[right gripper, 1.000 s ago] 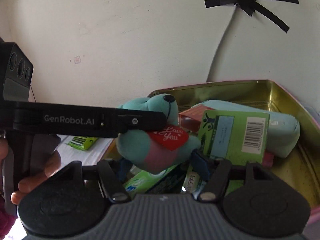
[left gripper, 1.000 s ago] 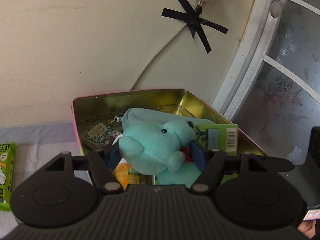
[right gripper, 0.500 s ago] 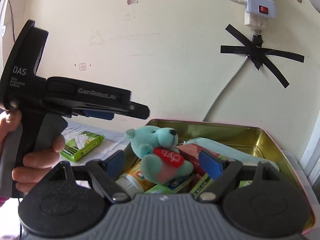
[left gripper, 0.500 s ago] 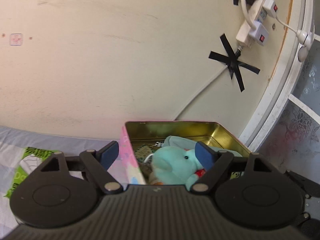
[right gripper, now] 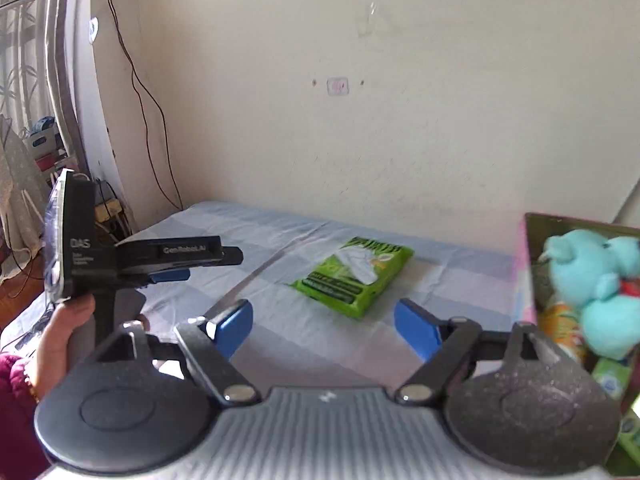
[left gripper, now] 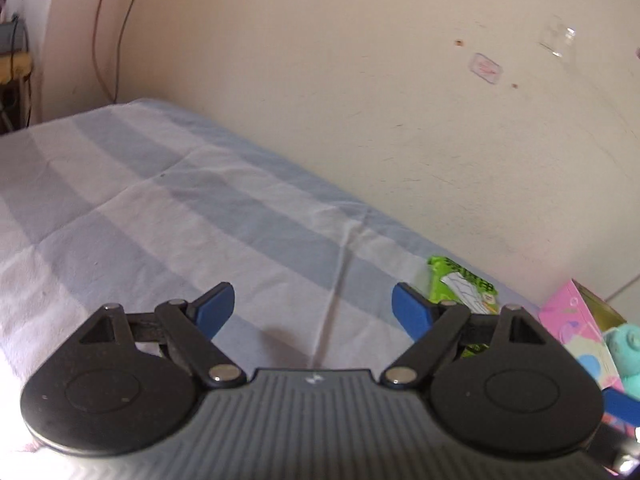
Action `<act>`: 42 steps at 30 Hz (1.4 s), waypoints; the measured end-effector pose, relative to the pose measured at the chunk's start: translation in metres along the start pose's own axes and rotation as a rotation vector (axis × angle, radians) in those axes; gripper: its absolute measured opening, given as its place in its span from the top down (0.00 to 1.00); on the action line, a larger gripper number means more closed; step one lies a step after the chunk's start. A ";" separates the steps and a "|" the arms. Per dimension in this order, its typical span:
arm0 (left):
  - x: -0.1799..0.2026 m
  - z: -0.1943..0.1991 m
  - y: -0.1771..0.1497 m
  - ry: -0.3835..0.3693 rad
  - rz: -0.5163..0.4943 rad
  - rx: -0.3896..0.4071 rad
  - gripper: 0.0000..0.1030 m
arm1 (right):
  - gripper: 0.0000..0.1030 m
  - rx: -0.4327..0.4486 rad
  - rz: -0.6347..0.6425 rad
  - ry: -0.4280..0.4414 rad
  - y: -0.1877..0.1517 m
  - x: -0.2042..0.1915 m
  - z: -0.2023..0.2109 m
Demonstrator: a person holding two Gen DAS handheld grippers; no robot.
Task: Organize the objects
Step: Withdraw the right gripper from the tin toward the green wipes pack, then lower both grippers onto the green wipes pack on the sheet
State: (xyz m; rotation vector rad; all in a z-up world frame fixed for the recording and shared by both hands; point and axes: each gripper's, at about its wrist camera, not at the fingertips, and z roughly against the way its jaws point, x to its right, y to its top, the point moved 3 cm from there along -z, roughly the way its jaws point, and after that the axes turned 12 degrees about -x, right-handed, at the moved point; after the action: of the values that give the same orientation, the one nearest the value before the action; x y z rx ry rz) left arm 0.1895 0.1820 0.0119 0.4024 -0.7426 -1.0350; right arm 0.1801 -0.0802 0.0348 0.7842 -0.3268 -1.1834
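Observation:
A green packet (right gripper: pixel 354 276) lies flat on the blue-and-white checked cloth (right gripper: pixel 280 240); it also shows in the left wrist view (left gripper: pixel 464 284), just beyond the right fingertip. A pink tin box (right gripper: pixel 522 272) stands at the right with a teal plush bear (right gripper: pixel 596 288) and other packs inside; the box (left gripper: pixel 576 320) and bear (left gripper: pixel 628 344) show at the right edge of the left wrist view. My right gripper (right gripper: pixel 324 324) is open and empty, just short of the packet. My left gripper (left gripper: pixel 314 308) is open and empty over bare cloth; it also shows in the right wrist view (right gripper: pixel 180 268), held by a hand.
A cream wall (right gripper: pixel 360 120) runs behind the cloth-covered surface. Dark cables (right gripper: pixel 148 120) hang down the wall at the left, next to a window frame (right gripper: pixel 68 60) and clutter. The cloth's left edge (left gripper: pixel 24 132) drops off.
Both grippers have pulled back from the tin and swung left. The bear, held between the left fingers a second ago, now sits in the tin. Both grippers stand wide open.

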 end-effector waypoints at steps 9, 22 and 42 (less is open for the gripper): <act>-0.003 0.016 0.010 0.057 -0.022 0.089 0.16 | 0.05 -0.122 -0.160 -0.196 0.051 0.000 -0.130; 0.033 0.001 -0.016 -0.188 -0.237 -0.130 0.16 | 0.25 -0.174 0.070 -0.093 -0.036 -0.007 -0.044; 0.096 0.071 -0.161 -0.359 -0.472 -0.343 0.15 | 0.12 -0.031 0.011 -0.142 -0.182 0.016 0.119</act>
State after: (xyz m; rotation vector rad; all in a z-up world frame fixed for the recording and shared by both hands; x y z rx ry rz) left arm 0.0667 0.0242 -0.0047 0.0905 -0.7857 -1.6800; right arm -0.0142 -0.1677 -0.0118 0.6724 -0.4285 -1.2342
